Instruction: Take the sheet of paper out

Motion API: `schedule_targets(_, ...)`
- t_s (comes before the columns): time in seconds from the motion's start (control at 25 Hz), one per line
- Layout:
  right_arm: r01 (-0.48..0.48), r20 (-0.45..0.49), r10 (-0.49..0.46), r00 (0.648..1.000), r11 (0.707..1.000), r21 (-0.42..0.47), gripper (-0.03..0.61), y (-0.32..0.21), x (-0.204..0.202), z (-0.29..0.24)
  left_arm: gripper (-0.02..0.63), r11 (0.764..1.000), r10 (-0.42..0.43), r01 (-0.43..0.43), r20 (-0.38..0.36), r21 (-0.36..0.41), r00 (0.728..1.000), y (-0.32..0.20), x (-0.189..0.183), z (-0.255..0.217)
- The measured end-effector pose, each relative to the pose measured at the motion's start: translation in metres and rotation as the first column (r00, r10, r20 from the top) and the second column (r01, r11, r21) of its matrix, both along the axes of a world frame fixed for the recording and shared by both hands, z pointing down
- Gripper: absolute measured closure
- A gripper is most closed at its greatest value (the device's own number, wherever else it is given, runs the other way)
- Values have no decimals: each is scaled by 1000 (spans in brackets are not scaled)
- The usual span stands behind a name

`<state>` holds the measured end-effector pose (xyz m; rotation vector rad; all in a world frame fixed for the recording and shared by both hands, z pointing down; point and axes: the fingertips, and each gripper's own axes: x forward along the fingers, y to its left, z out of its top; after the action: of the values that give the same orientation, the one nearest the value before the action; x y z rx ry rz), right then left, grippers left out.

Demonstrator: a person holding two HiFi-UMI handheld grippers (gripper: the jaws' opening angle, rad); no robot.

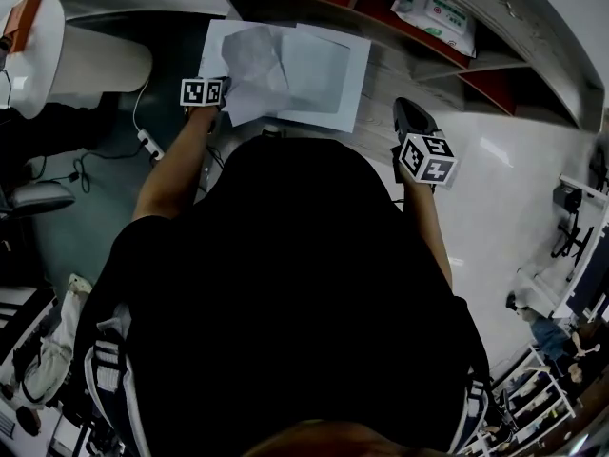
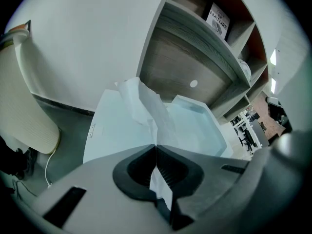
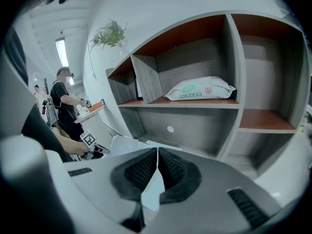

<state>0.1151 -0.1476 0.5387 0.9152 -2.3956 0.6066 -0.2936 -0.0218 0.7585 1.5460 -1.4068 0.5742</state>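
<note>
Near the top middle of the head view, in front of the shelf [image 1: 381, 3] — a flat white box [image 1: 328, 74], with the crumpled sheet of paper [image 1: 252, 65] sticking up over its left part. Left gripper [image 2: 156, 147] shut tight on the near edge of that sheet, pinching it. Right gripper [image 3: 157, 151] off to the right of the box and apart from it — jaws closed tip to tip, nothing seen between them. Up at the top right, a soft green-and-white pack [image 1: 433, 12] on the shelf.
</note>
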Motion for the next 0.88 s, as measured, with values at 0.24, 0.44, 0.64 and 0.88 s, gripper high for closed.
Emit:
schedule_targets(0.24,26,3,-26,1000,1000,2,565,-5,-7,0,589,999,-22,22,1,32,1000,2,-3,-8)
schedule_targets(0.44,52,3,-52,999,999,0,565,-5,-13,0,589,998,-40,40,0,54,999,2,-2,-17)
schedule_targets(0.64,77,12,-77,997,997,12,565,-4,-19,-4,589,994,-34,35,-6,101,999,-2,2,-34)
schedule_targets(0.88,109,19,-109,994,994,9,564,1,-27,-3,589,987,-29,32,-20,156,999,-4,9,-55)
